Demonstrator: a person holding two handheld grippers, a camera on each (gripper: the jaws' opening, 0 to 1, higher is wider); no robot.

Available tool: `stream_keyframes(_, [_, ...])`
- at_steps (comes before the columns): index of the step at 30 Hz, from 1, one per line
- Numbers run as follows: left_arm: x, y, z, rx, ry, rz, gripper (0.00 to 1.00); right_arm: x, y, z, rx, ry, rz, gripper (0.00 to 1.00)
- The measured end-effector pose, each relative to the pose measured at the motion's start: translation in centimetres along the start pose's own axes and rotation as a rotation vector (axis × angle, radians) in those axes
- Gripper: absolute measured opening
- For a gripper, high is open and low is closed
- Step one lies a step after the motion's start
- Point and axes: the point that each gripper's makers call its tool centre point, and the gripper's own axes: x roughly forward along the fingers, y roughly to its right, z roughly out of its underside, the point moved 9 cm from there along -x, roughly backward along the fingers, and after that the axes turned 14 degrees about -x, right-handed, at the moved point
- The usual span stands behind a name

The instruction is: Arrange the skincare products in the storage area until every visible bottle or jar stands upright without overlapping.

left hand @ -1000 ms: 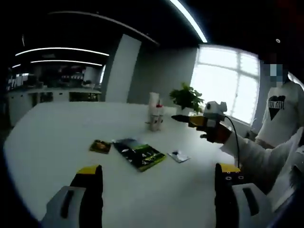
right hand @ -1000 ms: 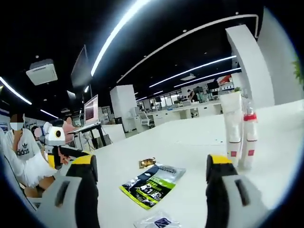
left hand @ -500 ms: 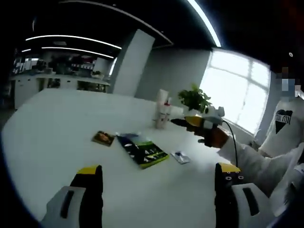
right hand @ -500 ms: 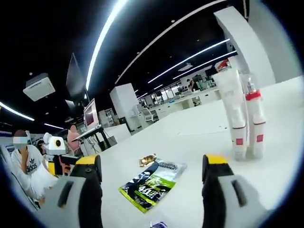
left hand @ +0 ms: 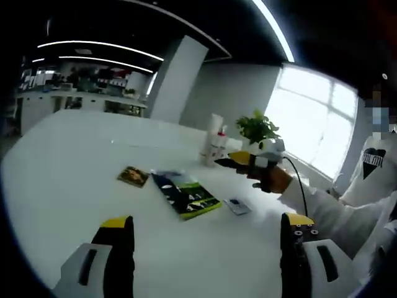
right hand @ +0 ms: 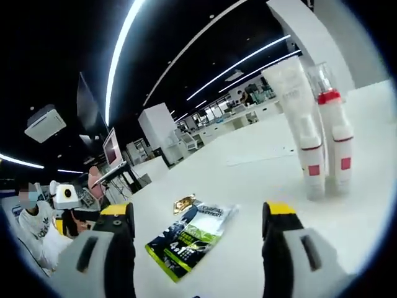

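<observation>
Both the left gripper and right gripper are held wide and empty, the right aimed at the white tube touching the red-capped bottle, probably for pickup.

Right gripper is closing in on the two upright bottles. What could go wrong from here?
1. The white tube and the red-capped bottle stand close together, perhaps touching; the open right gripper reaching for one could topple the other.
2. Both are tall and narrow, so a high nudge may tip them.
3. The flat green sachet and small gold packet lie nearby on the white table; a falling bottle could land overlapping them.
</observation>
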Motion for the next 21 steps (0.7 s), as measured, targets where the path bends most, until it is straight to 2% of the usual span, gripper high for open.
stream_keyframes(4, [0.2,0.1,0.2,0.002,0.000,0.002,1.00,1.3,0.5,1.2,0.057,-0.063,-0.010,0.82])
stream_keyframes(14, [0.3,-0.5,-0.1,-0.007,0.011,0.005,1.00,3.3,1.7,2.3,0.094,-0.102,-0.005,0.79])
stream_keyframes(21, [0.3,-1.2,-0.3,-0.013,0.008,-0.002,0.99,4.3,2.3,2.3,0.098,-0.129,0.009,0.76])
